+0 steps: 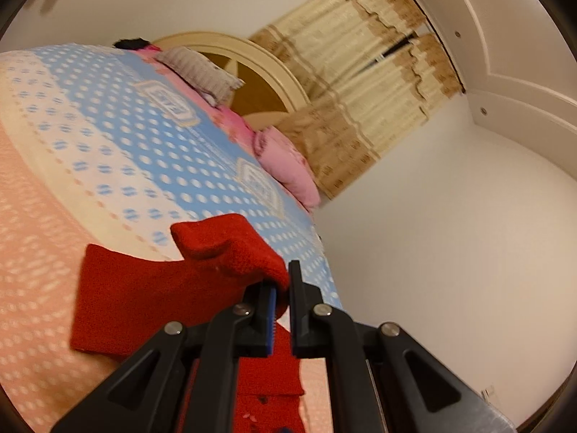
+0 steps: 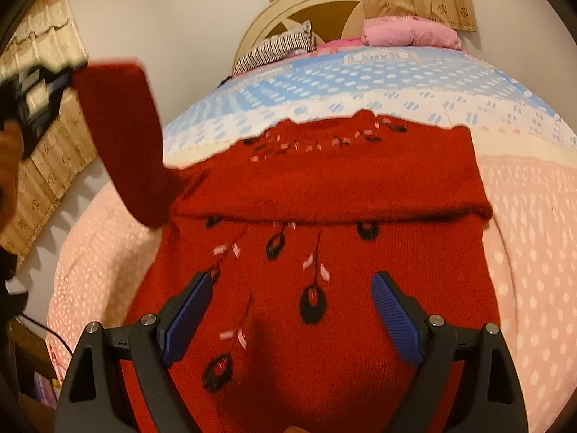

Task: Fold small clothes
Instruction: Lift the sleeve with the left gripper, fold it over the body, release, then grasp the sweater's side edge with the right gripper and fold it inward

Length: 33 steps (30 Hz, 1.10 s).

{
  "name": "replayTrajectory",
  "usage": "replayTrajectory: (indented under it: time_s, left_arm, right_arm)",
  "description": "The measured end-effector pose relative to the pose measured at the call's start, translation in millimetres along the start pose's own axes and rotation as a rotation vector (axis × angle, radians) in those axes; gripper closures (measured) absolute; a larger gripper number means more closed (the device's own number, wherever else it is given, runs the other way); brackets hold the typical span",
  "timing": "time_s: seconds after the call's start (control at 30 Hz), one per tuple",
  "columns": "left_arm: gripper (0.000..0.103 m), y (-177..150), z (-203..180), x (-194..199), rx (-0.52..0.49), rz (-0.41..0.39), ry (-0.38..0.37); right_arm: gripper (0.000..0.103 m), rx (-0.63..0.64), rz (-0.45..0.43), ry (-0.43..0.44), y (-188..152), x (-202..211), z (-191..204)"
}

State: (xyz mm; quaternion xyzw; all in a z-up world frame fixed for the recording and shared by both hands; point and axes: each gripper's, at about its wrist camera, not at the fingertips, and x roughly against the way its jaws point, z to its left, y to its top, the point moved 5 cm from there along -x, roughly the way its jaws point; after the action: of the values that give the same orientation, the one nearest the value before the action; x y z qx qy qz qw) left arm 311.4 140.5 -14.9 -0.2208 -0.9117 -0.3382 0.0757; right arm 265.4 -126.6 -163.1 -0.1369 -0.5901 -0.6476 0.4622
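The red sweater [image 2: 324, 187] lies on the bed [image 2: 523, 216], its near hem cut off by the frame. The left tongs [image 1: 283, 288] pinch its sleeve [image 2: 122, 137], lifted at the left. The right tongs [image 2: 292, 288] hover wide apart above the sweater's body, holding nothing.

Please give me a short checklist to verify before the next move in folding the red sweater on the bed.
1. Left gripper grips the sleeve: ok, shut on the red knit.
2. Sleeve lifted off the bed: ok, seen hanging in the right wrist view.
3. Right gripper free to work: ok, fingers open, holding nothing.
4. Sweater body lies flat: ok, with one fold already across its far part.
5. Other sleeve's place: cannot tell, not in view.
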Motion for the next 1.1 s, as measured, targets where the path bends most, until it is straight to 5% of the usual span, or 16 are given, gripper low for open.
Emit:
replayTrajectory:
  time_s: [0.4,0.53,0.67,0.9,1.1]
  left_arm:
    - [0.098,-70.4,-45.2,-76.4,-0.068,0.137,-0.034]
    - [0.097,-113.7,-59.6,-106.1,-0.188,0.216,0.009]
    - [0.071,-149.6,-70.0,-117.2,-0.345,0.310,0.085]
    - [0.021,-139.1,-51.9,-52.6,-0.563,0.193,0.194]
    - [0.014,-133.0,27.3,-3.6,-0.622,0.150,0.437]
  right_arm:
    - [0.013,-0.050,-0.006,0.020,-26.3,-11.0,-12.4]
    - [0.013,-0.034,-0.015,0.006,-29.1,-12.6,-10.4]
    - [0.013,-0.031,-0.015,0.007,-31.2,-13.3,-9.9]
    - [0.013,-0.057,-0.032,0.039,-31.6,-10.2,-14.6]
    - [0.013,-0.063,-0.041,0.042,-33.3,-9.9,-14.5]
